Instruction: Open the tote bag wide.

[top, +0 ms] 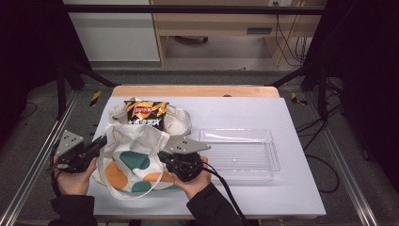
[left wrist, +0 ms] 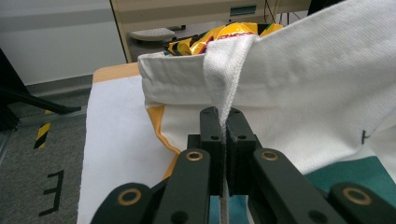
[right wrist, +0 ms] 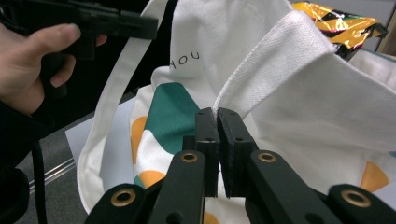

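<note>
Left claw (left wrist: 223, 128) clamped on the tote bag's (top: 134, 155) strap, right claw (right wrist: 217, 123) pinching its rim; bag sits between them on the desk (top: 291, 188). I'd spread both evenly outward, keeping the chip bag (top: 146, 113) beyond the claws unsnagged.

White tote bag (top: 134, 157) with green, orange blobs, yellow-black crisp packet (top: 146, 113), clear tray (top: 240, 150)

A snack bag (top: 146, 113) sits in the tote bag (top: 134, 157), tray (top: 270, 162) to its right.
</note>
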